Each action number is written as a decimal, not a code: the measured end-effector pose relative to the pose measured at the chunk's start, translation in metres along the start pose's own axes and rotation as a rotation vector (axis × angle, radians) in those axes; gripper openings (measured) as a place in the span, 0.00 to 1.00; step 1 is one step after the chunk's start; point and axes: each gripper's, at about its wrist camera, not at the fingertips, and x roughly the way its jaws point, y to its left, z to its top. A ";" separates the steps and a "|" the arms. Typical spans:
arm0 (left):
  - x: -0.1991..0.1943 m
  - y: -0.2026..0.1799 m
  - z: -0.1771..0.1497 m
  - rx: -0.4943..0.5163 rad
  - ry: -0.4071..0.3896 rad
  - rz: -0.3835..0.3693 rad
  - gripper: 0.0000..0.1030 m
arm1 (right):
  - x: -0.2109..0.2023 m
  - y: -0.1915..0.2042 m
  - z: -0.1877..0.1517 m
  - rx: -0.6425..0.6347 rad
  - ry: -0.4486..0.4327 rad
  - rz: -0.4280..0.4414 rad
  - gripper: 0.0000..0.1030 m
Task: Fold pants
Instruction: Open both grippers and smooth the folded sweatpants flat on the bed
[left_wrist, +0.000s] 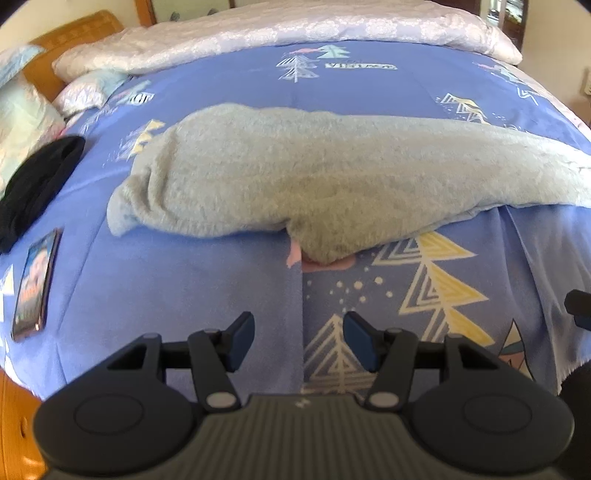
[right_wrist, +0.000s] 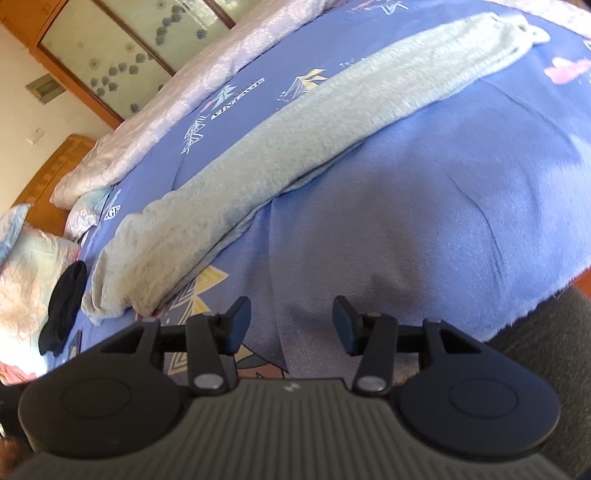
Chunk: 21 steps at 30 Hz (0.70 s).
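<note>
Light grey fleece pants lie flat on the blue bedsheet, folded lengthwise with one leg on the other. The waist end is at the left, the leg ends run off to the right. In the right wrist view the pants stretch diagonally from lower left to upper right. My left gripper is open and empty, hovering over the sheet in front of the pants' crotch area. My right gripper is open and empty above bare sheet, apart from the pants.
A phone and a black garment lie at the sheet's left edge. Pillows and a folded pale quilt sit along the far side. The bed's near edge drops off at right. A wooden wardrobe stands behind.
</note>
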 end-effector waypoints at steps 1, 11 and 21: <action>-0.001 -0.001 0.003 0.007 -0.009 0.009 0.53 | 0.000 0.000 0.000 -0.003 -0.004 -0.005 0.51; -0.001 -0.028 0.035 0.033 -0.037 0.007 0.57 | -0.008 -0.020 0.024 0.027 -0.066 -0.030 0.51; 0.009 -0.068 0.047 0.105 -0.021 0.037 0.59 | -0.011 -0.059 0.035 0.141 -0.062 0.006 0.51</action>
